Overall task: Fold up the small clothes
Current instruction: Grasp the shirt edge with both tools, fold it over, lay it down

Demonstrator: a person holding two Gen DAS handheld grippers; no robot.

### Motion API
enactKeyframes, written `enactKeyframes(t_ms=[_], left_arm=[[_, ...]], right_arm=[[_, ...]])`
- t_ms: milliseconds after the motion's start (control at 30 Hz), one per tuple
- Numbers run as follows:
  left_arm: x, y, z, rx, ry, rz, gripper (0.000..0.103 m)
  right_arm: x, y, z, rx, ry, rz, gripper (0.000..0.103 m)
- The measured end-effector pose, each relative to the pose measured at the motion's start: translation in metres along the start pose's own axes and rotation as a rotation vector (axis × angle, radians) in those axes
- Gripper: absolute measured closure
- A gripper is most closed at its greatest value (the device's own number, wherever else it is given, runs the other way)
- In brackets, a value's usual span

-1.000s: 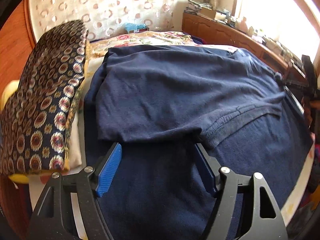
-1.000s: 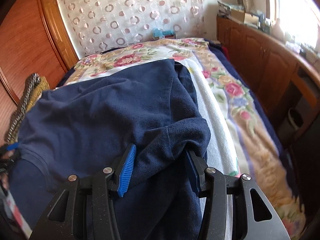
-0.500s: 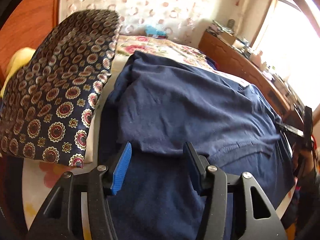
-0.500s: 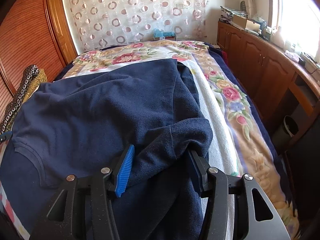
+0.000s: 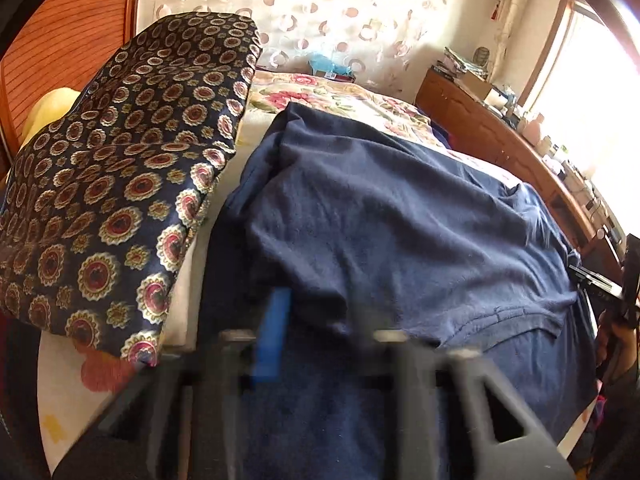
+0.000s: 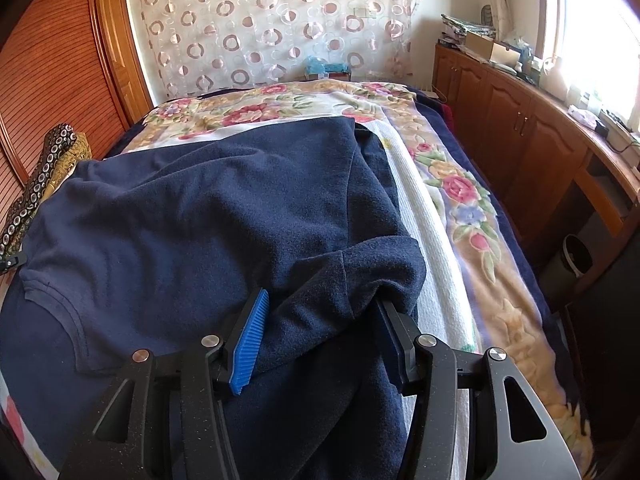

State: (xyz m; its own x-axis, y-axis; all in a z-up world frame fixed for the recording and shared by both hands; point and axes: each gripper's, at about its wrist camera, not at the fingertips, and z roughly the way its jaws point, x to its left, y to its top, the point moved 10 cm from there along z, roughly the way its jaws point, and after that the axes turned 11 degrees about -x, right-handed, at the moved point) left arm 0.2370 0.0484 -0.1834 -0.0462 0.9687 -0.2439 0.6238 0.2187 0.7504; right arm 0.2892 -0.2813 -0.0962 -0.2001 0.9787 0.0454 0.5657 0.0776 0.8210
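A navy blue T-shirt [image 5: 400, 220] lies on the bed with its upper part folded over the lower part. My left gripper [image 5: 324, 340] is blurred by motion; its jaws stand apart around the folded edge at the shirt's left side. In the right wrist view the same shirt [image 6: 192, 216] spreads to the left. My right gripper [image 6: 320, 320] has its jaws apart with a bunched fold of the shirt's sleeve between the blue pads [image 6: 250, 340]. The right gripper also shows at the far right of the left wrist view [image 5: 624, 280].
A dark patterned pillow [image 5: 120, 184] lies left of the shirt. A floral blanket [image 6: 460, 200] covers the bed. A wooden cabinet [image 6: 520, 132] with clutter runs along the right under a bright window. A bin [image 6: 576, 256] stands beside the bed.
My left gripper's jaws have narrowed around the shirt's folded edge, and its view has swung left toward the pillow. My right gripper has stayed almost still on the sleeve fold.
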Motion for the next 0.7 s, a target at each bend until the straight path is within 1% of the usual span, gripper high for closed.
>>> enactKeyframes(t_ms=[33, 67, 100, 167, 200, 233, 300, 333, 467, 567, 700], left_arm=[[-0.001, 0.001, 0.001, -0.007, -0.004, 0.004, 0.091], [-0.002, 0.002, 0.0, -0.019, -0.002, 0.019, 0.097], [-0.003, 0.003, -0.003, -0.033, 0.003, 0.035, 0.097], [-0.006, 0.007, -0.011, -0.069, 0.025, 0.069, 0.098], [-0.009, 0.01, -0.016, -0.085, 0.027, 0.082, 0.098], [-0.012, 0.013, -0.02, -0.097, 0.023, 0.094, 0.098], [-0.016, 0.019, -0.027, -0.121, 0.022, 0.114, 0.098], [-0.018, 0.024, -0.032, -0.135, 0.016, 0.118, 0.098], [-0.023, 0.038, -0.05, -0.181, 0.004, 0.1, 0.098], [-0.032, 0.047, -0.066, -0.217, -0.014, 0.109, 0.098], [-0.038, 0.051, -0.093, -0.267, -0.044, 0.105, 0.098]], right_arm=[[-0.001, 0.0, 0.0, -0.002, 0.004, 0.004, 0.05], [-0.001, 0.0, -0.001, -0.004, 0.006, 0.01, 0.05], [-0.002, 0.0, -0.001, -0.005, 0.009, 0.016, 0.05], [-0.006, 0.003, -0.003, -0.015, 0.018, 0.052, 0.063], [-0.008, 0.006, -0.006, -0.039, 0.023, 0.078, 0.071], [-0.008, 0.009, -0.009, -0.056, 0.03, 0.084, 0.081], [-0.003, 0.015, -0.013, -0.074, 0.049, 0.075, 0.091], [0.0, 0.018, -0.016, -0.087, 0.056, 0.073, 0.093], [0.01, 0.033, -0.036, -0.172, 0.066, 0.027, 0.094], [0.017, 0.045, -0.058, -0.233, 0.075, 0.012, 0.095], [0.02, 0.051, -0.09, -0.299, 0.09, -0.005, 0.095]])
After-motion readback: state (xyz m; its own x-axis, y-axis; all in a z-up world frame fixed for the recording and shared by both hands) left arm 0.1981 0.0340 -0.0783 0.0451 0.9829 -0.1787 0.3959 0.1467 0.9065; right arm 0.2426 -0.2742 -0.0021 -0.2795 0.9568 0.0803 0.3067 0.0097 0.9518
